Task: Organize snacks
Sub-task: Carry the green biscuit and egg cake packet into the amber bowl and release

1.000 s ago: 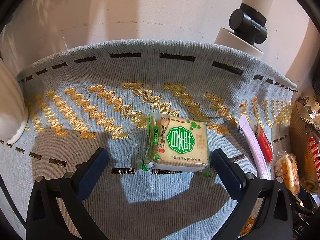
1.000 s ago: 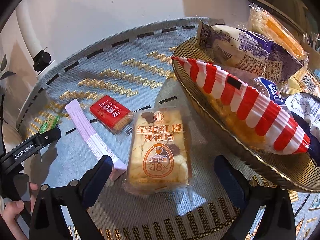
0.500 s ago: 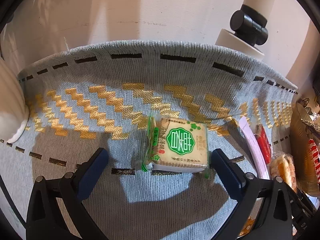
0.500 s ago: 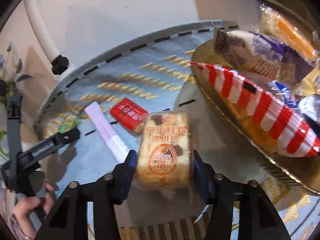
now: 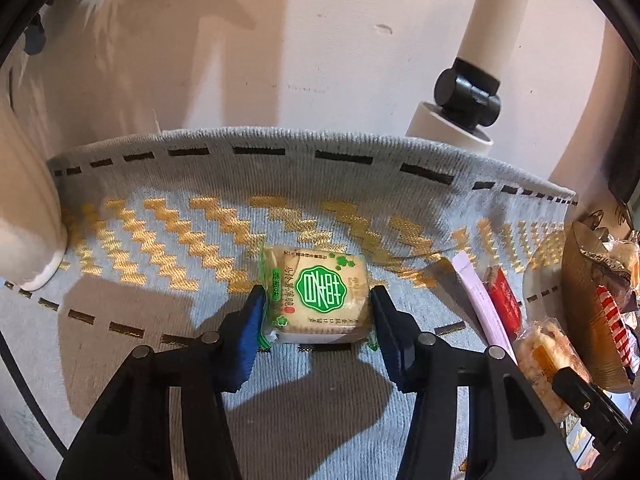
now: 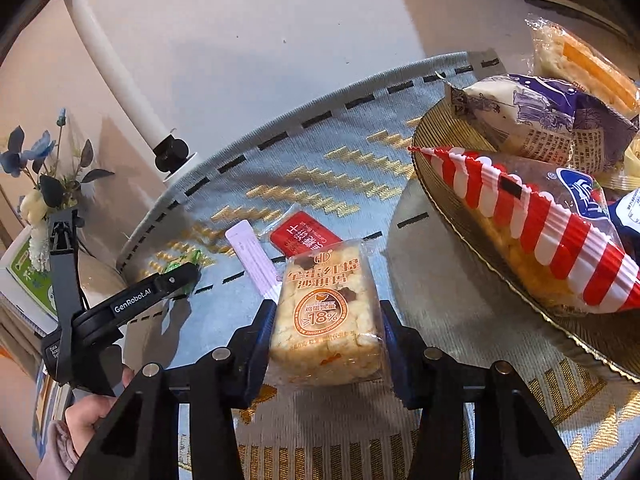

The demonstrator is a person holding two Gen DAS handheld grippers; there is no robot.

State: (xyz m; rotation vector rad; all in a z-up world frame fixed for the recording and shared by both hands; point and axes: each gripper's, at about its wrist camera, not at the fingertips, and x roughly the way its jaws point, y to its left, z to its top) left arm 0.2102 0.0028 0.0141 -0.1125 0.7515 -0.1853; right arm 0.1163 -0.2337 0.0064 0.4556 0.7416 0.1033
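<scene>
My left gripper [image 5: 316,312] is shut on a green-labelled cracker pack [image 5: 320,296] that rests on the grey and gold table cloth [image 5: 200,360]. My right gripper [image 6: 326,332] is shut on an orange-labelled rice-cake pack [image 6: 326,320], held just above the cloth. The gold tray [image 6: 460,216] to its right holds a red-striped pack [image 6: 540,232], a purple-white pack [image 6: 540,120] and an orange-filled pack [image 6: 580,56]. A pink stick sachet [image 6: 256,256] and a red biscuit pack [image 6: 304,236] lie on the cloth behind the rice-cake pack.
A white lamp post with a black knob [image 5: 466,96] stands at the cloth's far edge against the wall. A white vase [image 5: 24,208] sits at the left. Flowers [image 6: 44,176] and books [image 6: 24,280] lie beyond the table's left side.
Both grippers have closed: the left on the cracker pack, the right on the rice-cake pack. The right gripper has lifted its pack slightly.
</scene>
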